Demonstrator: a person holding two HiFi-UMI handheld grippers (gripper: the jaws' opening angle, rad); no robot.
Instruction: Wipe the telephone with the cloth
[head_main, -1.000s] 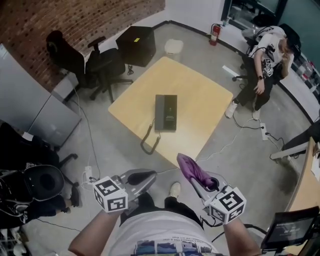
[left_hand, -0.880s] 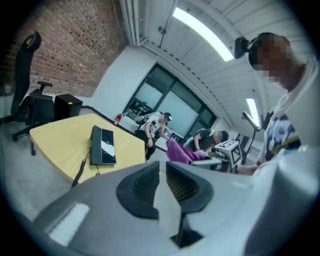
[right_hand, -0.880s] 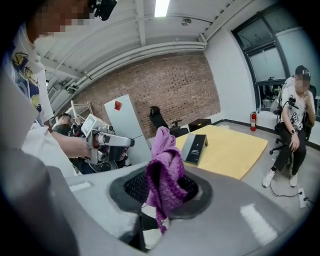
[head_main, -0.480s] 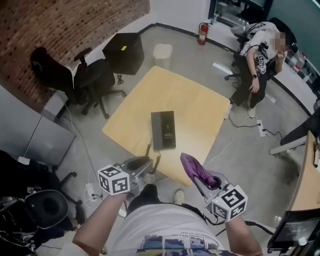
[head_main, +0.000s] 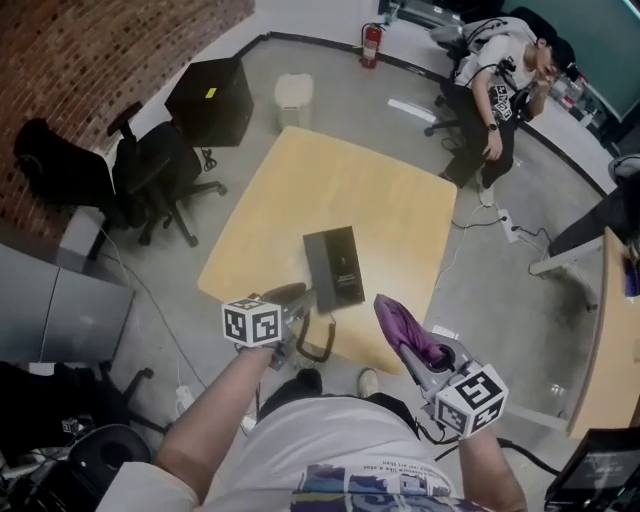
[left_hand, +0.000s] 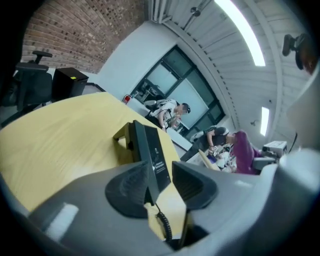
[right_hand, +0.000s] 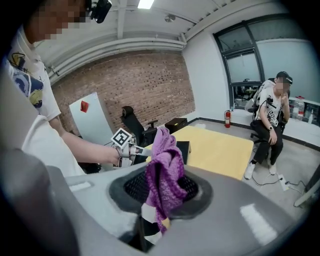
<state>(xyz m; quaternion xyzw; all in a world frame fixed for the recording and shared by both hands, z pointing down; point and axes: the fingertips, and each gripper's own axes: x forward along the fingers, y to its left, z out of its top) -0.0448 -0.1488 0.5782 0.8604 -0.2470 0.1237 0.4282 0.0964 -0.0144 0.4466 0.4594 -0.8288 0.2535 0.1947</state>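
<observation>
A dark flat telephone (head_main: 335, 268) lies near the front edge of the yellow wooden table (head_main: 340, 180), and its coiled cord (head_main: 318, 345) hangs off that edge. My left gripper (head_main: 293, 296) is at the table's front edge, just left of the phone's near end. Its jaws are opening and nothing sits between the pads. The left gripper view shows the telephone (left_hand: 149, 150) beyond the gap, and the cord (left_hand: 163, 227) below. My right gripper (head_main: 412, 348) hovers off the table's near right side, shut on a purple cloth (head_main: 402, 328) that stands bunched out of the jaws (right_hand: 165, 170).
Black office chairs (head_main: 150, 170) and a black cabinet (head_main: 210, 95) stand left of the table. A white bin (head_main: 293, 98) and a fire extinguisher (head_main: 371, 45) are beyond it. A person (head_main: 495, 75) sits at the far right. Another desk (head_main: 600, 340) edges the right side.
The view has closed in on the table. My left gripper has moved forward from over the floor to the table edge beside the phone. My right gripper still holds the cloth.
</observation>
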